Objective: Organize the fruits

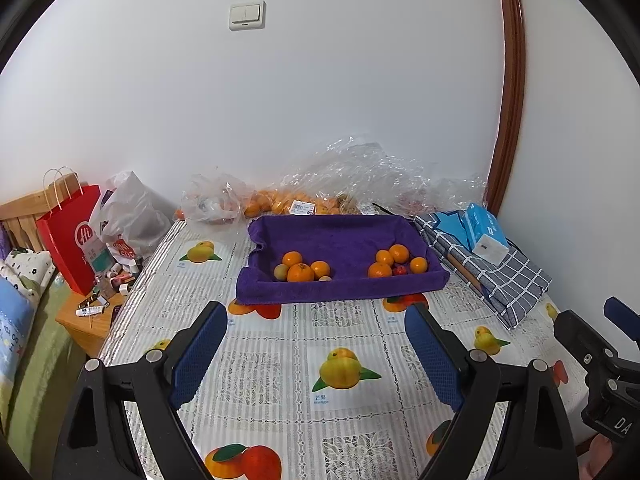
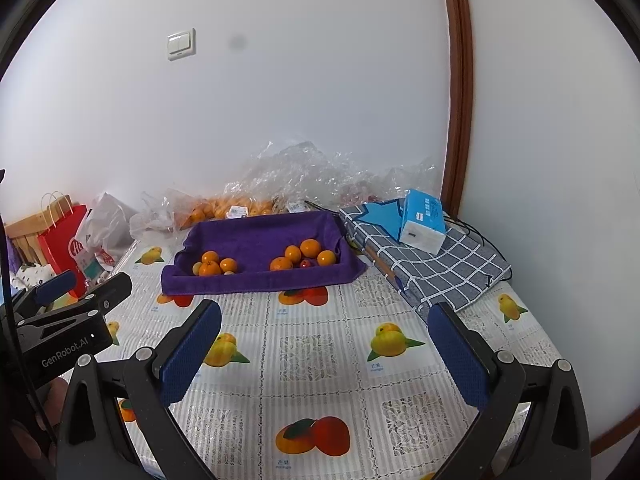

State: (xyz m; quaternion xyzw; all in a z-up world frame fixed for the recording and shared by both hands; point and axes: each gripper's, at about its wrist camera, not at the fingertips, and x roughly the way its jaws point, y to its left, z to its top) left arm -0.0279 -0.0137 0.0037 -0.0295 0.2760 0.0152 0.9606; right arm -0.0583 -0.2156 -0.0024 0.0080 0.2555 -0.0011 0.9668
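A tray lined with purple towel sits at the far middle of the table. Its left part holds a cluster of oranges with a pale green fruit. Its right part holds more oranges and a small red fruit. My left gripper hangs open over the tablecloth, short of the tray, nothing between its blue pads. My right gripper is likewise open and empty. Each gripper's body shows at the edge of the other's view.
Clear plastic bags with more oranges lie against the wall behind the tray. A folded checked cloth with a blue tissue pack lies right. A red paper bag and clutter stand left.
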